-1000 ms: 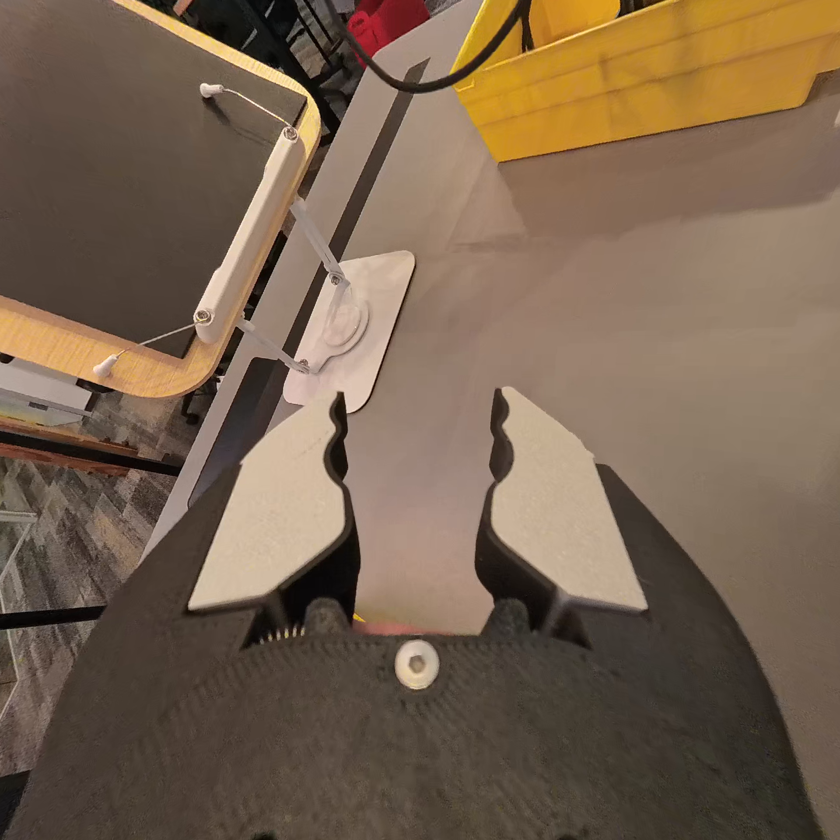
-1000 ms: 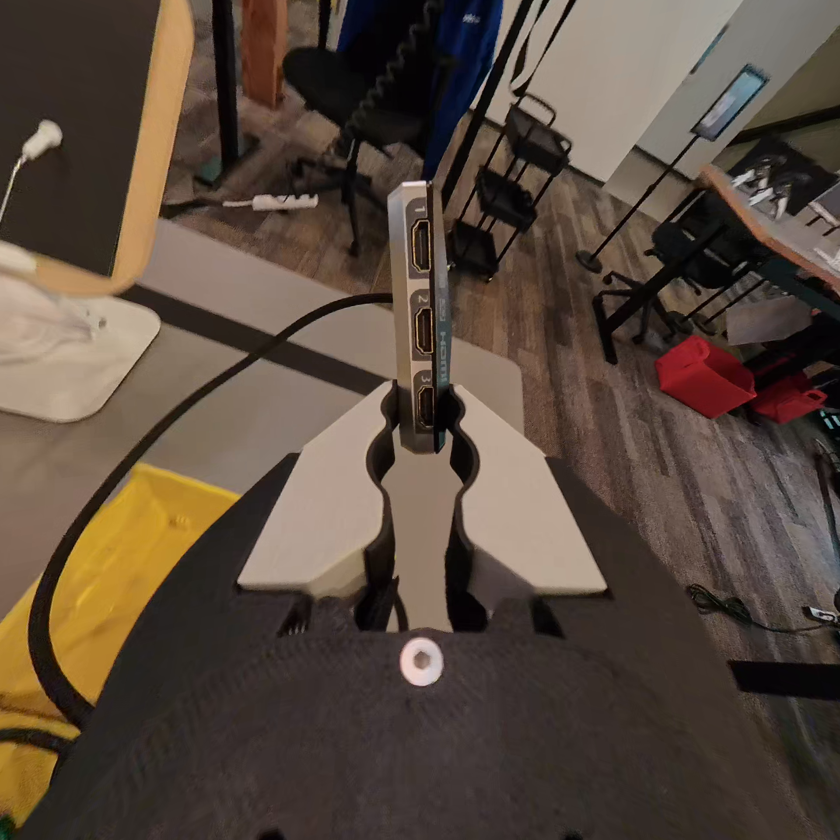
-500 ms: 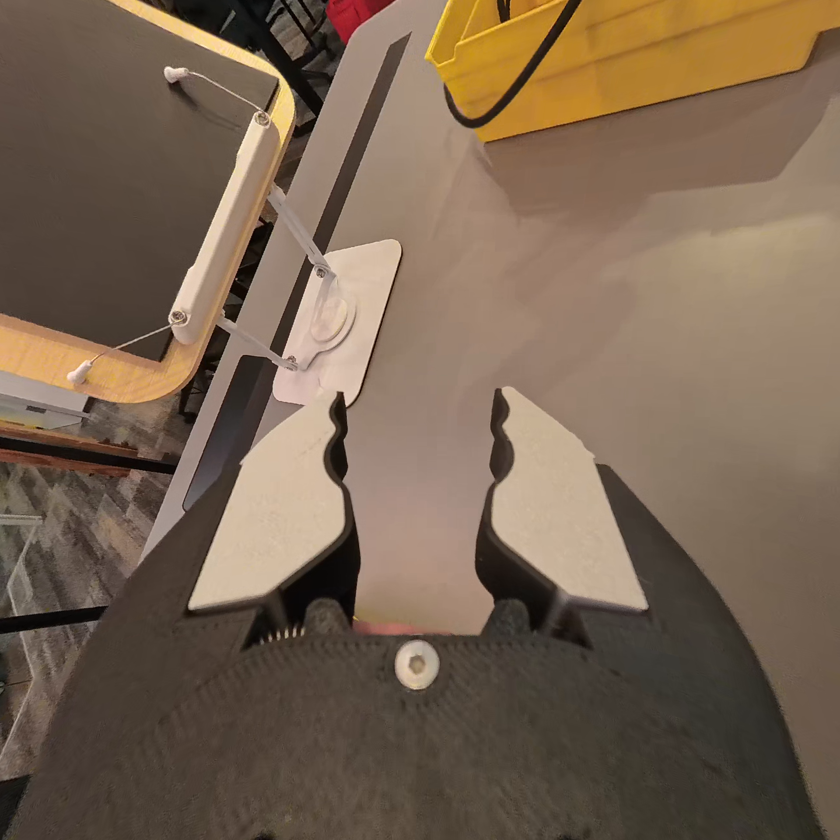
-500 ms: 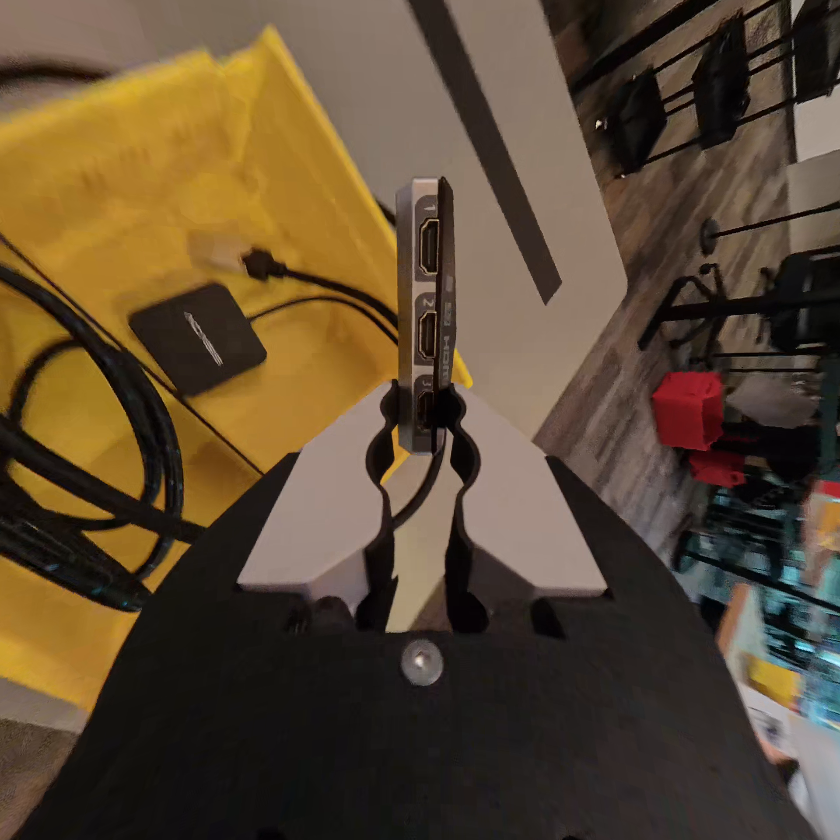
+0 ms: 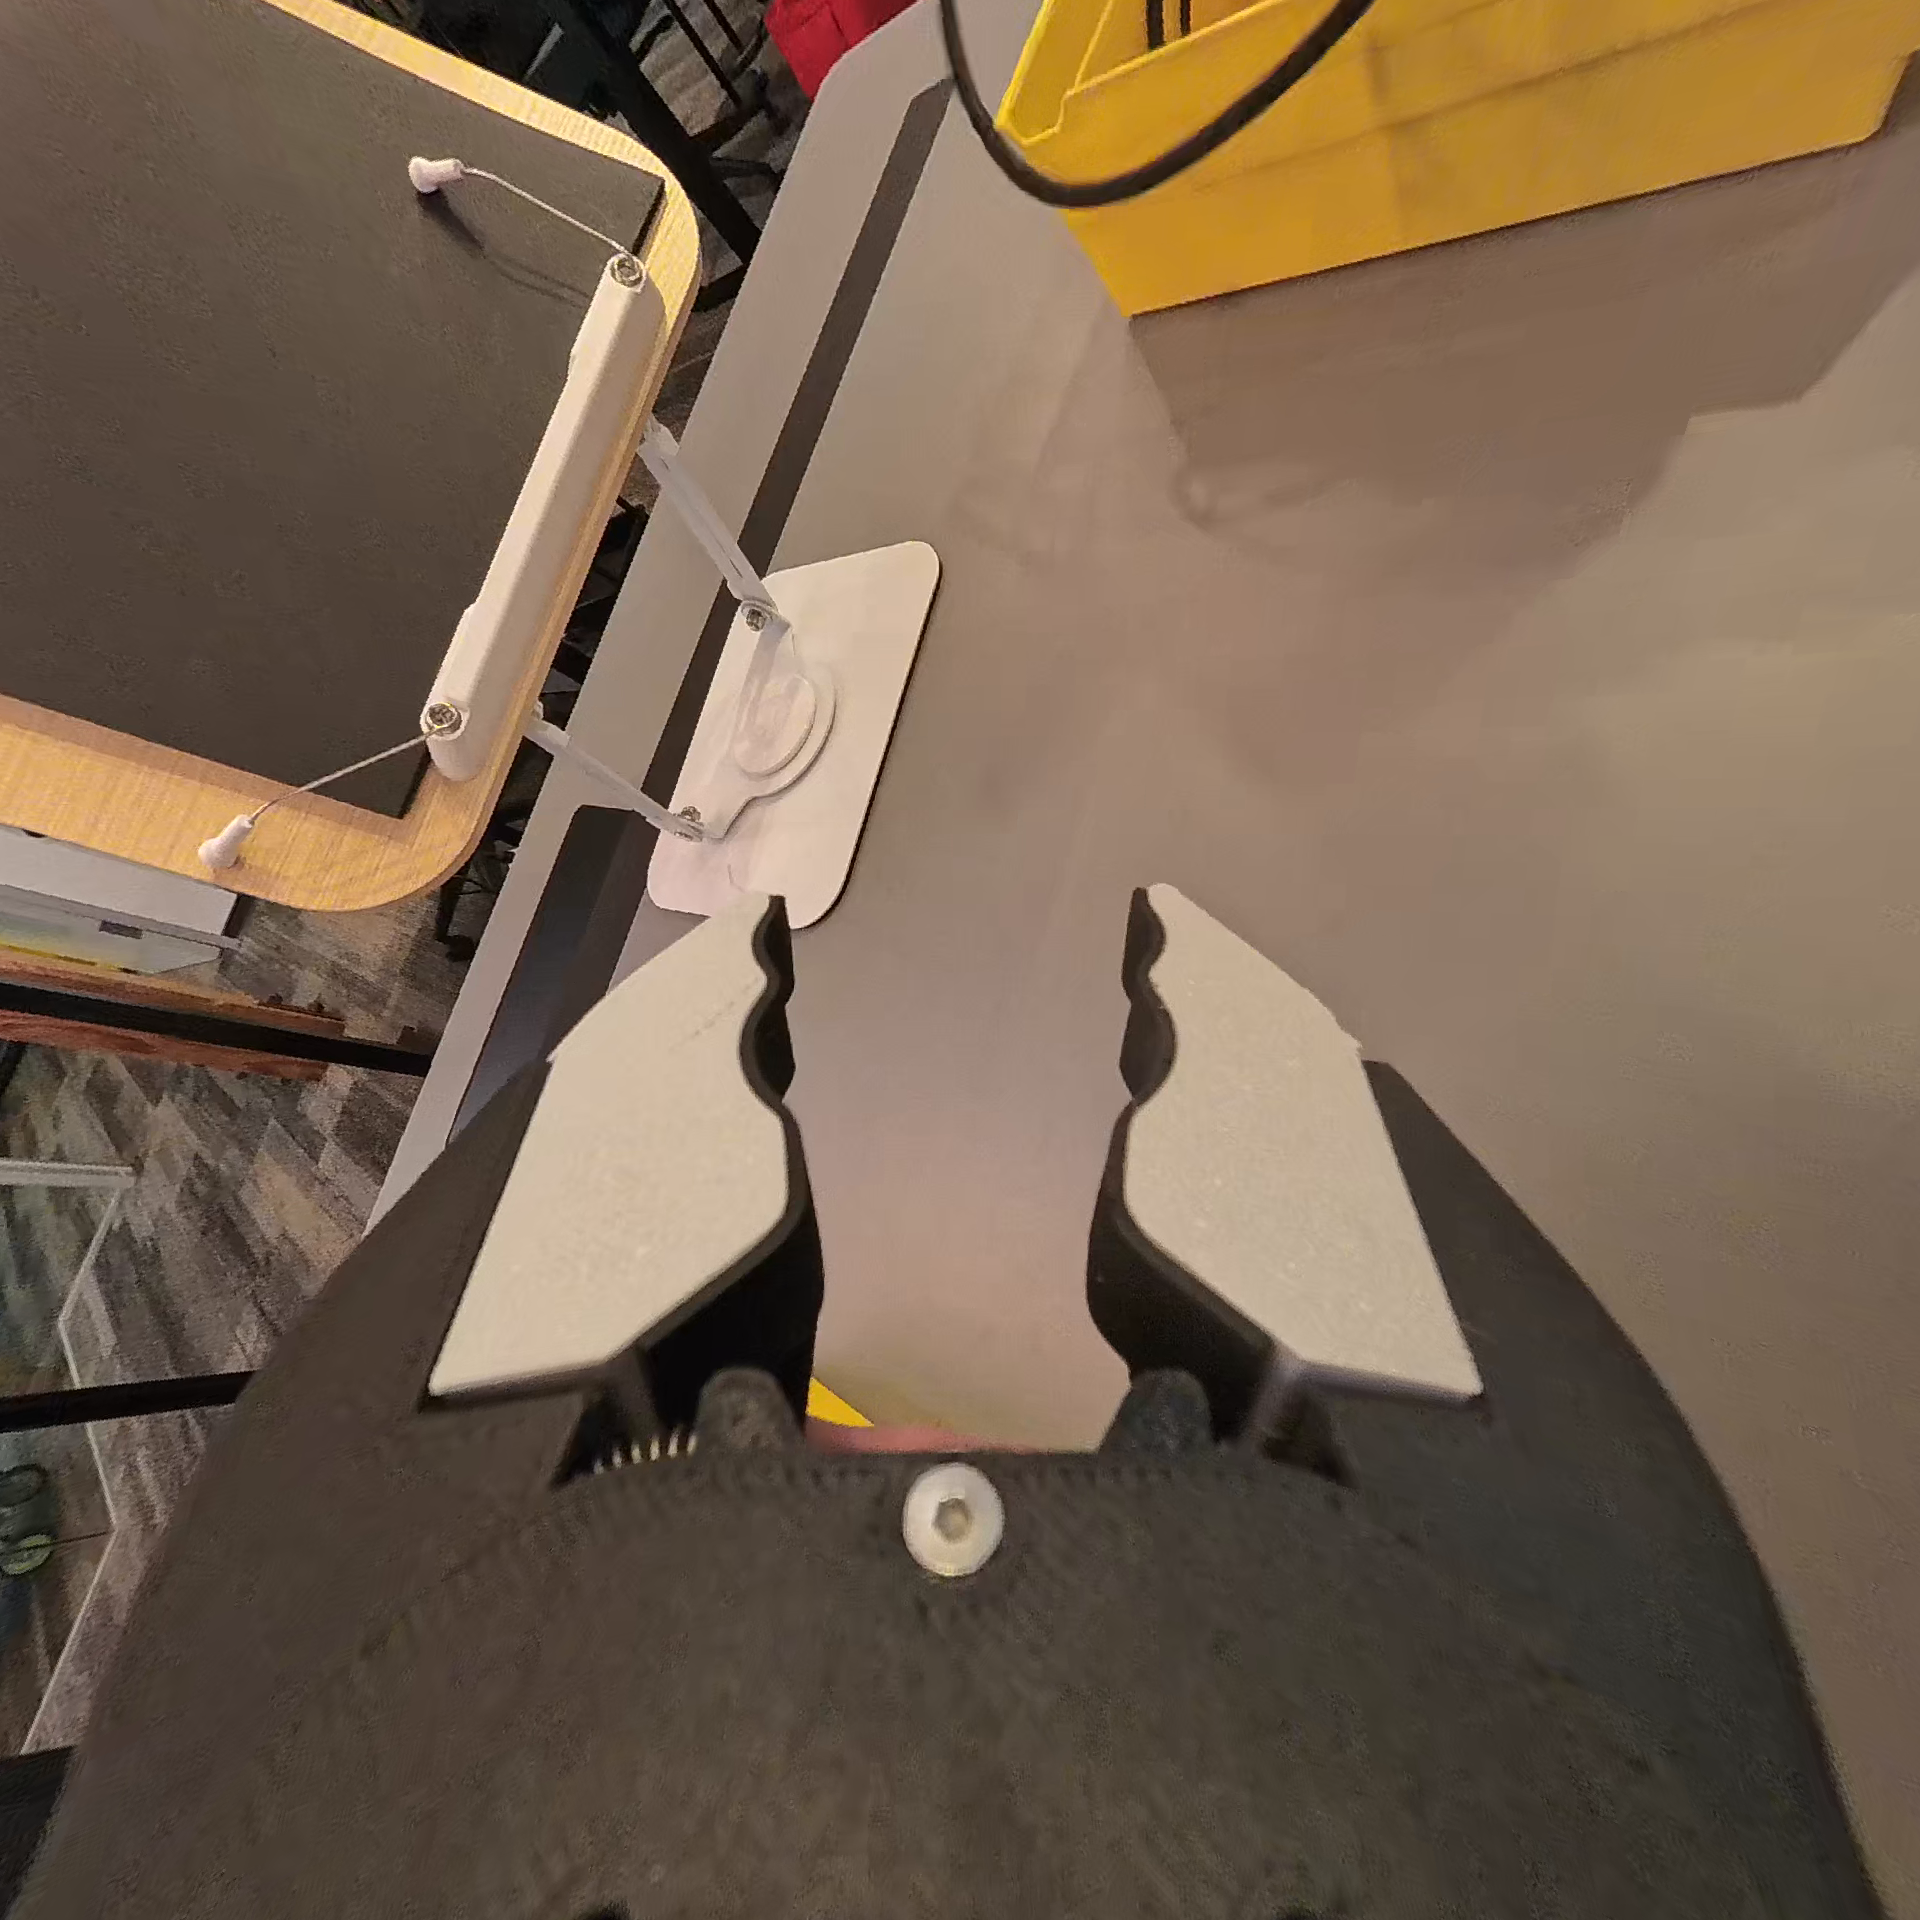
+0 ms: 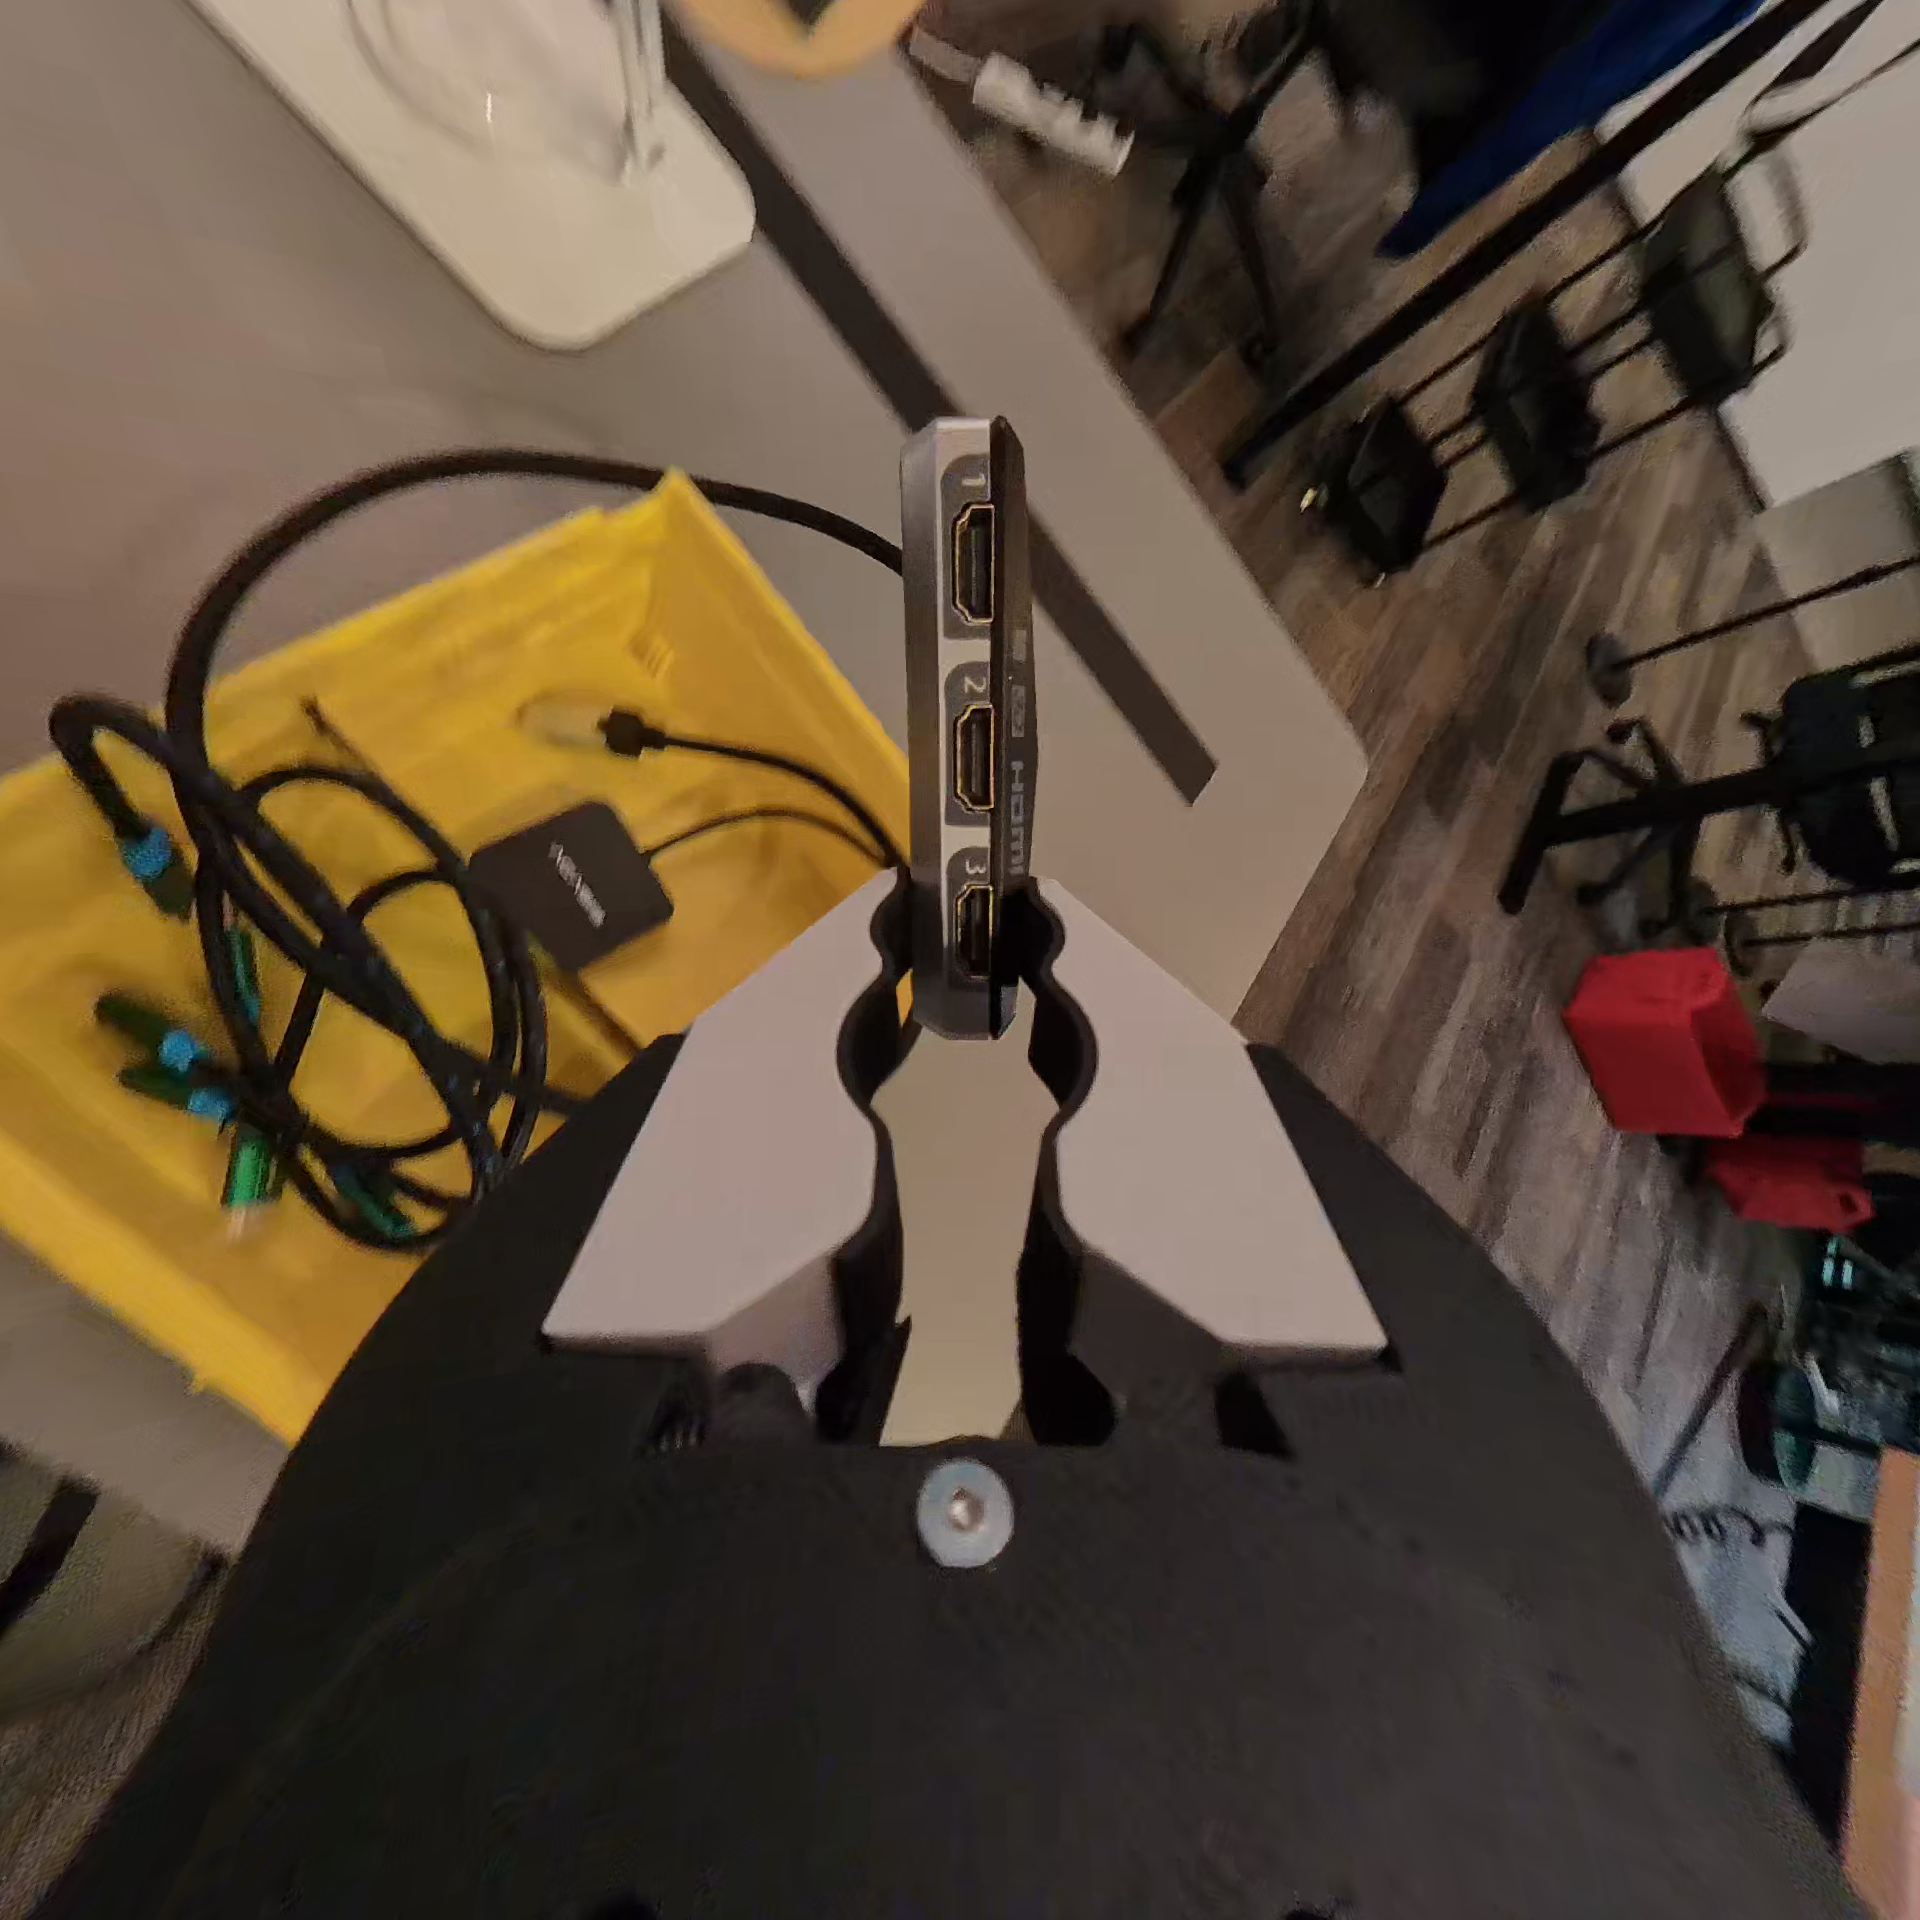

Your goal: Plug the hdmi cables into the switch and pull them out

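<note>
A yellow bin [image 6: 717,582] sits on the grey desk [image 5: 1455,831] near its far edge. A white stand base [image 5: 821,717] lies at the desk's left edge, carrying a wood-framed dark board [image 5: 260,416] off that edge. Red boxes [image 6: 1662,1039] and black chairs [image 6: 1538,416] stand on the floor.

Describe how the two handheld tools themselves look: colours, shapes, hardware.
Both match. The left tool and the right tool each have a broad, rounded, textured black body with one silver hex screw at its centre. The two fingers are flat, pale grey wedges with wavy black inner edges.
</note>
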{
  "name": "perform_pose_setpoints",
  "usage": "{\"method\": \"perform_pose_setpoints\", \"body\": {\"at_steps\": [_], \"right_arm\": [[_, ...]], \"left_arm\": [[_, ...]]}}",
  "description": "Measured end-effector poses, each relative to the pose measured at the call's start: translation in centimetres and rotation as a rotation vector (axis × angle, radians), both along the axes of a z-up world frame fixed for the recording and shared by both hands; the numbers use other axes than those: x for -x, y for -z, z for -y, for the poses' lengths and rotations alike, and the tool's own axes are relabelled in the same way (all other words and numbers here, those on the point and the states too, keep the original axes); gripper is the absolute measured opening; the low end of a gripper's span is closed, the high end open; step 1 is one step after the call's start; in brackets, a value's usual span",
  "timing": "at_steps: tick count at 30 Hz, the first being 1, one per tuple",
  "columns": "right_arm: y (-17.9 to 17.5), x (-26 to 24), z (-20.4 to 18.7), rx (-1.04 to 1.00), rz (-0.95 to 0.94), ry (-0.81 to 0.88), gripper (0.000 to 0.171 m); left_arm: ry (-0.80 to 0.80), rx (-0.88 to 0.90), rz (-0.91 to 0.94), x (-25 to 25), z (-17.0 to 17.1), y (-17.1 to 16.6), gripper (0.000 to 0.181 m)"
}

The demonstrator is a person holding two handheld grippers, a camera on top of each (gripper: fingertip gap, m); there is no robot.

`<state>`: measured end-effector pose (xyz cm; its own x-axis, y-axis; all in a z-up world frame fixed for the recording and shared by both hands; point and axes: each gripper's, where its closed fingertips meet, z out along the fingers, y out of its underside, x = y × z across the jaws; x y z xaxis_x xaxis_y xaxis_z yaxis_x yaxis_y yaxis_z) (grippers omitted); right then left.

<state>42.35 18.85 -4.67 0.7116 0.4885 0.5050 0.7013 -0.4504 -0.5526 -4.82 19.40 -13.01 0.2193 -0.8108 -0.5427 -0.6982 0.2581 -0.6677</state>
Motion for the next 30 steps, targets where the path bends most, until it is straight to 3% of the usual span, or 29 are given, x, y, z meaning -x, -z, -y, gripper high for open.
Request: {"method": "perform_pose_setpoints", "body": {"at_steps": [6,14,24,30], "right_arm": [[4.6,-1.3,2.5,0.229,0.124,-0.007,0.017],[7.1,-1.6,3.1,0.395,0.186,-0.023,0.017],[17.0,-2.7,3.3,0.848,0.335,-0.043,0.018],[15.8,-2.1,0.3,0.77,0.192,0.001,0.018]], "left_arm": [[0.005,0.004,-0.004,-0.2,0.1,0.2,0.061],[0.011,-0.005,-0.011,-0.6,0.4,0.0,0.061],[0.022,-0.009,-0.039,-0.8,0.6,0.7,0.061],[0.017,0.007,-0.033,-0.7,0.3,1.0,0.061]]}}
